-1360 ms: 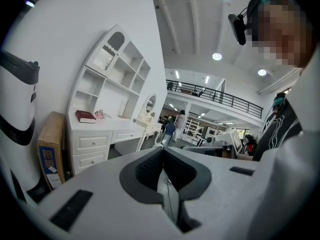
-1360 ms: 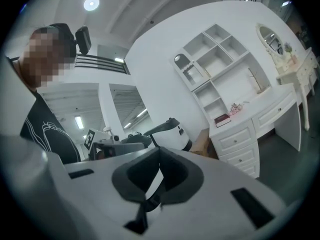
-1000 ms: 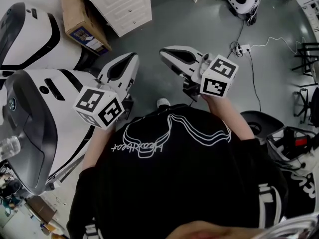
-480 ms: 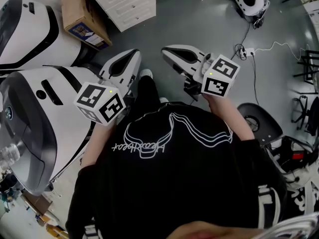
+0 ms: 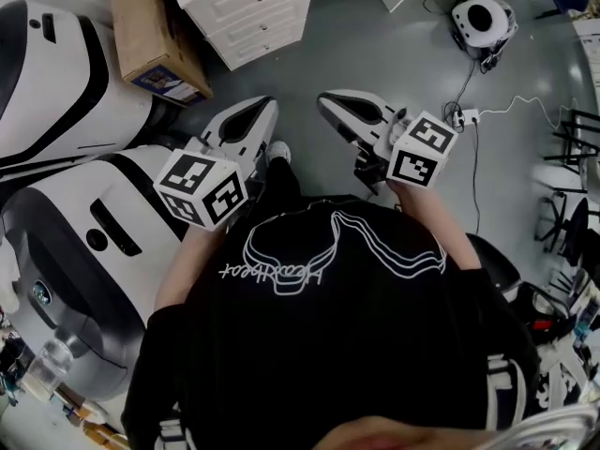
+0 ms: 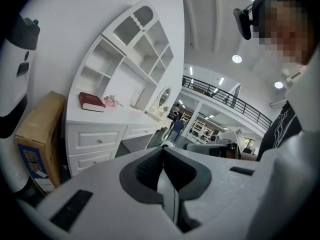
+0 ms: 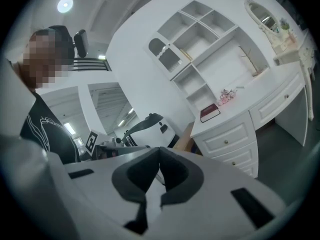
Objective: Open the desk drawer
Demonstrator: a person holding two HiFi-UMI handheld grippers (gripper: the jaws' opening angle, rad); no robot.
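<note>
A: How are the jaws of the left gripper (image 5: 258,111) seen to stand?

B: In the left gripper view (image 6: 162,150) they are seen brought together, dark pad against dark pad, and nothing is held between them.

A: And the right gripper (image 5: 333,103)?

B: The same is shown there (image 7: 159,153): the jaws are closed on each other, with only air in front of them. Nothing is touched by either gripper. Both are held out before the person's chest, side by side, above grey floor.

A: Where is the desk (image 5: 246,3) to be found?

B: It is seen at the top edge of the head view, well apart from both grippers. The white drawer fronts (image 6: 96,140) (each fitted with a small knob) are shown flush with the frame in the left gripper view, and the same stack of drawers (image 7: 226,143) is seen at the right of the right gripper view. A red book (image 6: 91,102) is laid on the desk top, and a cardboard box (image 5: 150,31) is stood just beside the desk. A large white machine (image 5: 84,223) is seen near the left gripper.
</note>
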